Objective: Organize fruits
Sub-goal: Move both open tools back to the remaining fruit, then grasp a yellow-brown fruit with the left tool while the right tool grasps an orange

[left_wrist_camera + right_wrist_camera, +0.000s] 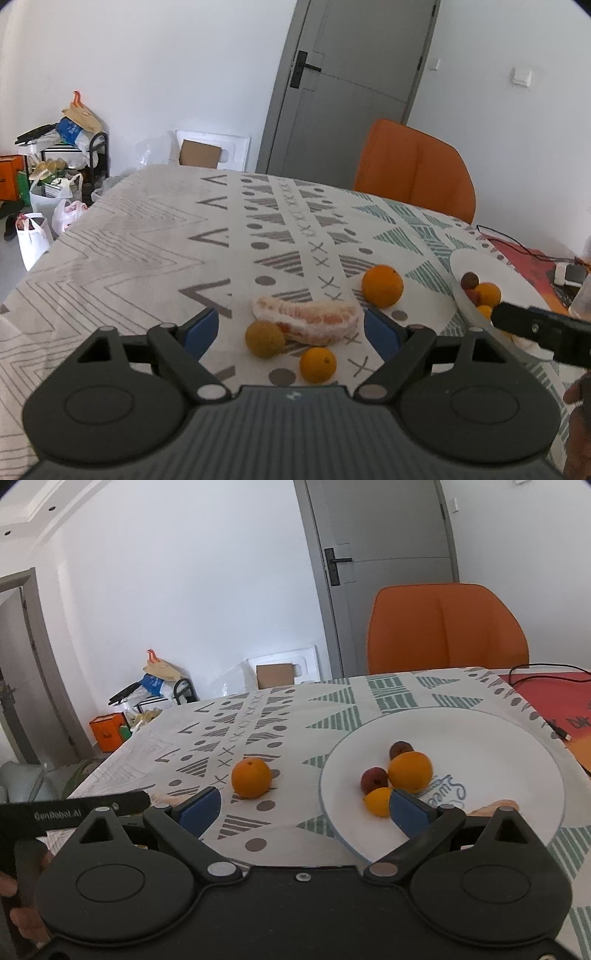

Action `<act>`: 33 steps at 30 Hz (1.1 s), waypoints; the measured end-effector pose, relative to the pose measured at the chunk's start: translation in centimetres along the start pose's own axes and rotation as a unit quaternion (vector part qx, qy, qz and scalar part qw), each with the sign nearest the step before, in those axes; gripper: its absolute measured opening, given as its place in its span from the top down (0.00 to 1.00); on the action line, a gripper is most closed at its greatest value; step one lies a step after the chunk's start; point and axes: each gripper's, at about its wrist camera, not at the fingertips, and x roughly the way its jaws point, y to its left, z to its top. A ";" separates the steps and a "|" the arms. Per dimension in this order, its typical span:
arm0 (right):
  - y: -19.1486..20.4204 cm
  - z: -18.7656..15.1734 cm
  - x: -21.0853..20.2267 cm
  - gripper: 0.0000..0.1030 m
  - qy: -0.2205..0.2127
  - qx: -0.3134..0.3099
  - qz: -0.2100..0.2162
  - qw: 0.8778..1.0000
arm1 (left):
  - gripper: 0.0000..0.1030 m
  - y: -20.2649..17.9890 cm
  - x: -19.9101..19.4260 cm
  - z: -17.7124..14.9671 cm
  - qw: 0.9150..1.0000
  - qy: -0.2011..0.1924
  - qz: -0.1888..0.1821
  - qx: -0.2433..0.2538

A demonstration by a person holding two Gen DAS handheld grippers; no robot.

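Jaws of the left gripper point(291, 328) stand spread, empty, with the pomelo segment point(306, 321) between them on the counter point(129, 240). Right gripper point(303, 808) jaws likewise spread over the plate point(517, 775) rim, oranges point(410, 771) just ahead.

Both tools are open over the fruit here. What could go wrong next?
The left tool straddles the peeled pomelo wedge, which looks soft and may get crushed. The brownish fruit touches it and could roll when nudged. The plate holds round fruit that might scatter.
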 end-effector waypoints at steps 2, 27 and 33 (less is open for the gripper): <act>0.3 0.1 0.2 0.04 0.002 -0.003 0.002 1.000 | 0.20 0.2 0.2 -0.2 1.000 0.002 -0.003 -0.004; 5.3 0.6 3.8 0.05 0.045 -0.050 0.058 0.996 | 0.77 3.8 1.4 -0.7 0.999 0.010 -0.004 -0.052; 6.6 0.4 5.3 0.16 0.062 -0.064 0.052 0.995 | 0.77 5.2 0.9 -0.6 0.998 0.001 -0.001 -0.067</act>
